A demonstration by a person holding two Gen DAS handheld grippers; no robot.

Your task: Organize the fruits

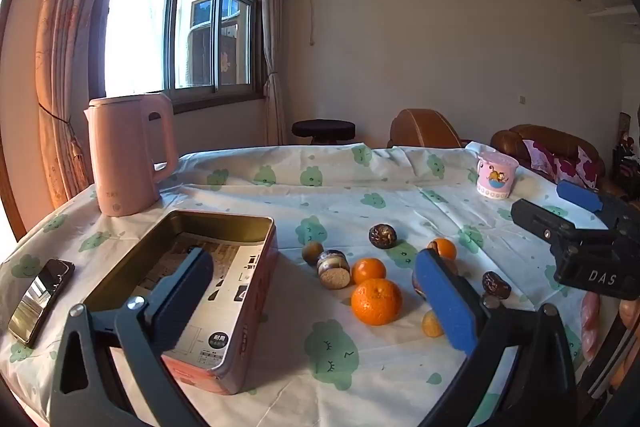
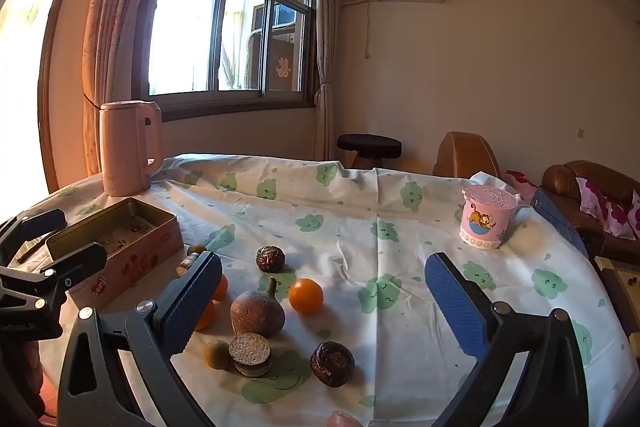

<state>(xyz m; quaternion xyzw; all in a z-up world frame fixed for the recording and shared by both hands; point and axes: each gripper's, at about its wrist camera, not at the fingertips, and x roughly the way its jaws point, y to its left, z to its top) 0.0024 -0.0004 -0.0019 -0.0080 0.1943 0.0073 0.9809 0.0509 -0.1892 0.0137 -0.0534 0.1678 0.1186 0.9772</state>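
My left gripper (image 1: 312, 259) is open above the cloth, with its left finger over the open pink tin (image 1: 256, 307). Loose fruit lies ahead and to the right: a big orange (image 1: 376, 301), two smaller oranges (image 1: 368, 270), a dark wrinkled fruit (image 1: 383, 235), a small brown fruit (image 1: 312, 251) and a cork-like disc (image 1: 334, 269). My right gripper (image 2: 324, 261) is open with nothing between its fingers. Below it are a brown pear-shaped fruit (image 2: 258, 313), an orange (image 2: 306, 295) and two dark wrinkled fruits (image 2: 333, 363). Each gripper shows at the edge of the other's view.
A pink kettle (image 1: 128, 155) stands at the back left of the cloth-covered table (image 2: 360, 211). A phone (image 1: 40, 301) lies at the left edge beside the tin. A pink lidded cup (image 2: 488, 223) stands at the back right. A stool and a brown sofa lie beyond.
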